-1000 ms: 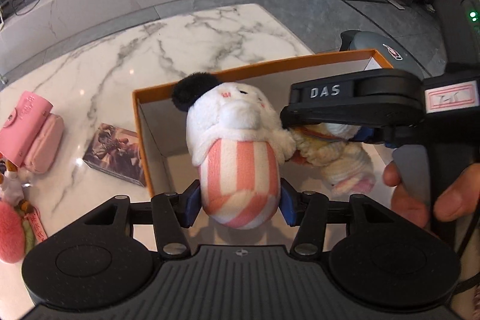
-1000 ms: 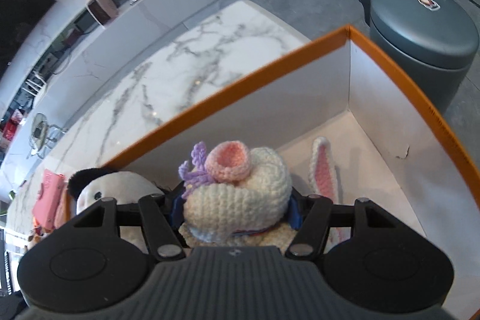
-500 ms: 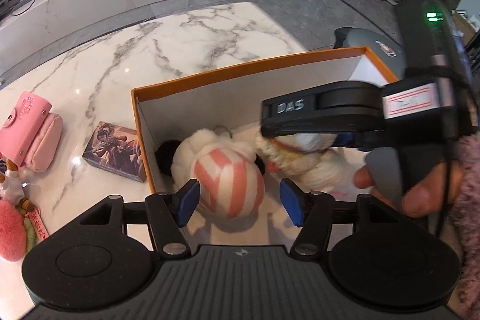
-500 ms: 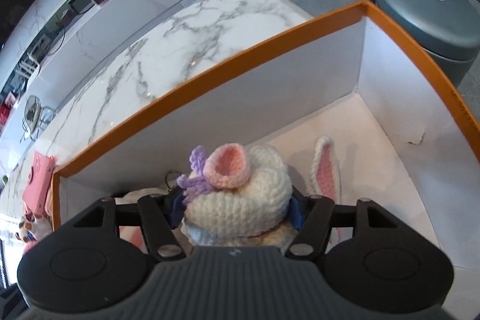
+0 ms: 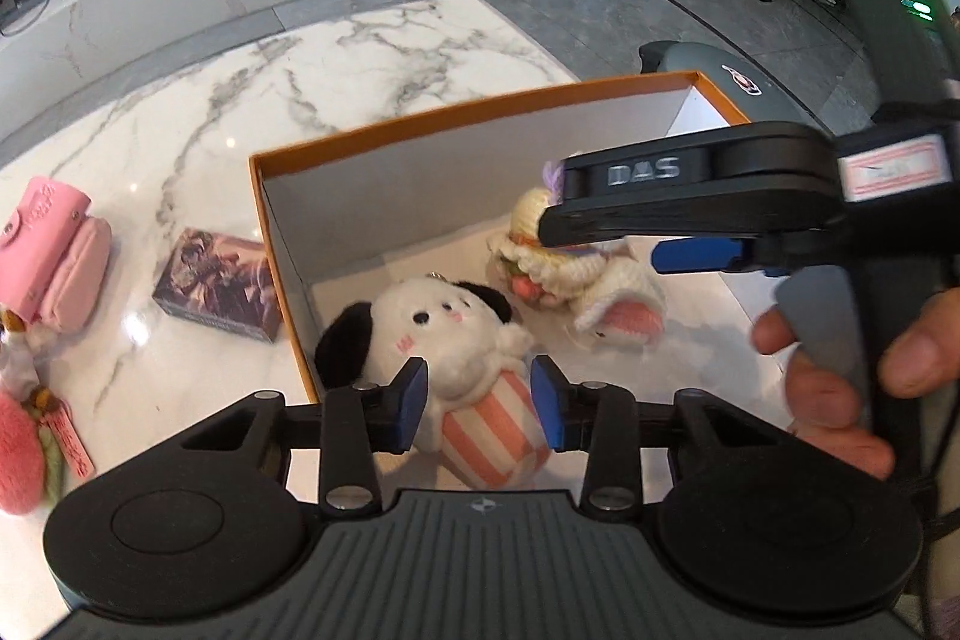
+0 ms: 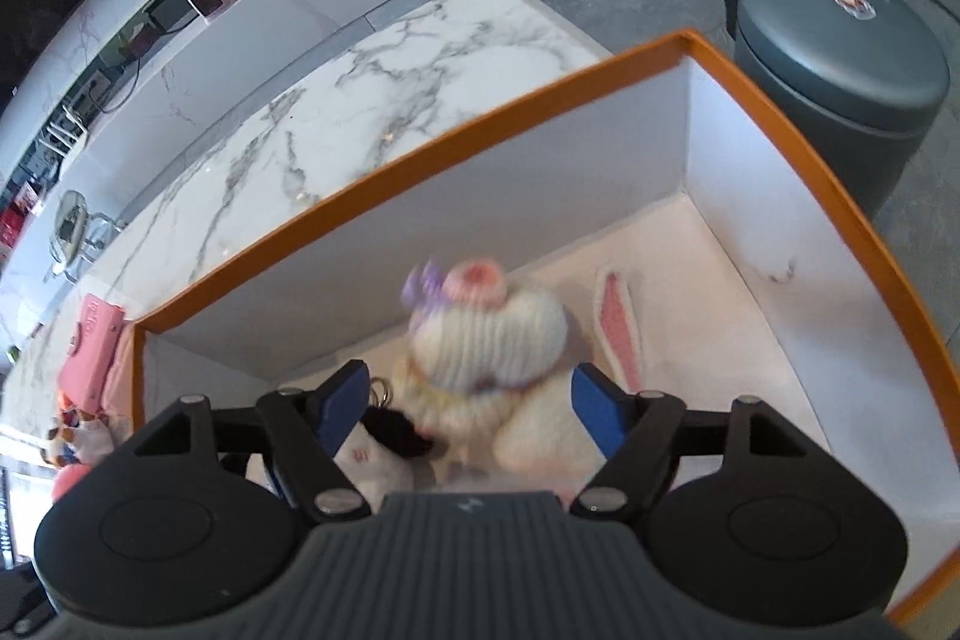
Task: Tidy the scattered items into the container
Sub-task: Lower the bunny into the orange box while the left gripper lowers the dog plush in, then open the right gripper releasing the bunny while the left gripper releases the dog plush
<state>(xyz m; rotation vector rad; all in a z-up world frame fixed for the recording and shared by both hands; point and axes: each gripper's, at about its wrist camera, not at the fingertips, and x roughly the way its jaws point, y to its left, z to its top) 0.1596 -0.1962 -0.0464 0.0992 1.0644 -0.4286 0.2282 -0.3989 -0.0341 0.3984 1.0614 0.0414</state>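
Observation:
An orange-rimmed box (image 5: 420, 124) with white walls stands on the marble table. On its floor lies a white plush dog (image 5: 444, 328) with black ears and a pink-striped body. My left gripper (image 5: 480, 403) hovers just above it, its jaws closing on air and the pads clear of the plush. Beside the dog rests a crocheted bunny doll (image 5: 570, 274), blurred in the right wrist view (image 6: 486, 334). My right gripper (image 6: 474, 403), seen side-on from the left (image 5: 660, 244), straddles the doll. Its jaws are opening and the pads stand off the doll.
Left of the box on the table lie a dark card box (image 5: 216, 286), a pink pouch (image 5: 54, 250) and a pink fuzzy toy (image 5: 18, 454). A grey bin (image 6: 840, 58) stands on the floor beyond the box's far corner. A person's hand (image 5: 840, 388) grips the right handle.
The left gripper let go of the striped plush, which dropped onto the box floor; its jaws then narrowed. The right jaws spread and the crocheted doll came free between them.

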